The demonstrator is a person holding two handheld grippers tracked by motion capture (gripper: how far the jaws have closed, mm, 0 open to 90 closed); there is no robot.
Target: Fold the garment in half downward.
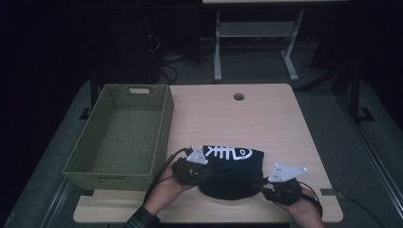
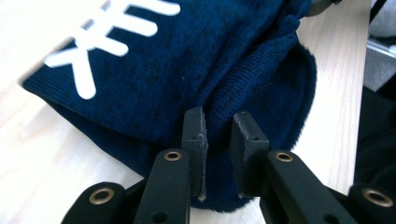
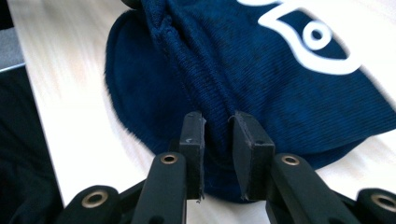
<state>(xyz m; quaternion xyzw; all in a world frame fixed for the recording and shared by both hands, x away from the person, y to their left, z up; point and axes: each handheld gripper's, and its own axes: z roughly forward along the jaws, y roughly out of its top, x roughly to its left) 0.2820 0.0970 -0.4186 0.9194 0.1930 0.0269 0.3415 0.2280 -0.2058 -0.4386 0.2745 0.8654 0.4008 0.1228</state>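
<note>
Left gripper (image 1: 190, 168) and right gripper (image 1: 280, 186) each clenched on a fold of the navy cloth (image 1: 233, 173), at its 9 and 4 o'clock edges; cloth lies on the table (image 1: 266, 118) near its 6 o'clock edge; green basket (image 1: 161, 133) at 9 o'clock holds nothing. Judged: grasp made, lift and transfer left; both forearms low, jaws roughly level.

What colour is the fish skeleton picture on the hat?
White, on the dark navy hat; the fish skeleton picture shows best in the high view.
</note>
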